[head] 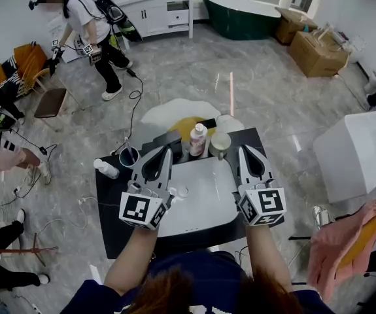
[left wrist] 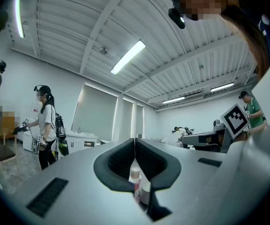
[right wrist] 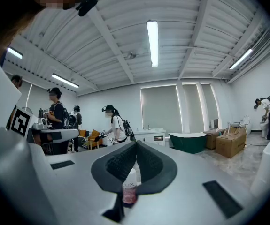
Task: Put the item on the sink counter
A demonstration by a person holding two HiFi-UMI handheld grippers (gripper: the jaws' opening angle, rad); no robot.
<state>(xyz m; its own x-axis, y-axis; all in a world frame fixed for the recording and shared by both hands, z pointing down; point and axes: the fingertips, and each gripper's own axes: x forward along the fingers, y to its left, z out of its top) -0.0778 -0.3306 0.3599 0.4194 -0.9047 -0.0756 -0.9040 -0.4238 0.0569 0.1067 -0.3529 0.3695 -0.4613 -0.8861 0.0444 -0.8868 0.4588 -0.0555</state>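
Observation:
A black counter (head: 111, 222) with a white sink basin (head: 204, 198) lies below me in the head view. At its far edge stand a white bottle with a pink label (head: 198, 139) and a pale cup (head: 220, 143). My left gripper (head: 167, 150) hovers over the basin's left side, jaws shut and empty, its tips just left of the bottle. My right gripper (head: 242, 150) hovers over the right side, shut and empty, just right of the cup. The bottle (left wrist: 135, 179) and cup (left wrist: 145, 194) show beyond the left gripper (left wrist: 135, 140). The bottle (right wrist: 129, 189) shows beyond the right gripper (right wrist: 135, 143).
A dark cup with a brush (head: 129, 156) and a lying white bottle (head: 106, 169) sit at the counter's left end. A pink cloth (head: 346, 242) hangs at right, near a white block (head: 358, 152). A yellow-white mat (head: 182, 118), cables and people are on the floor beyond.

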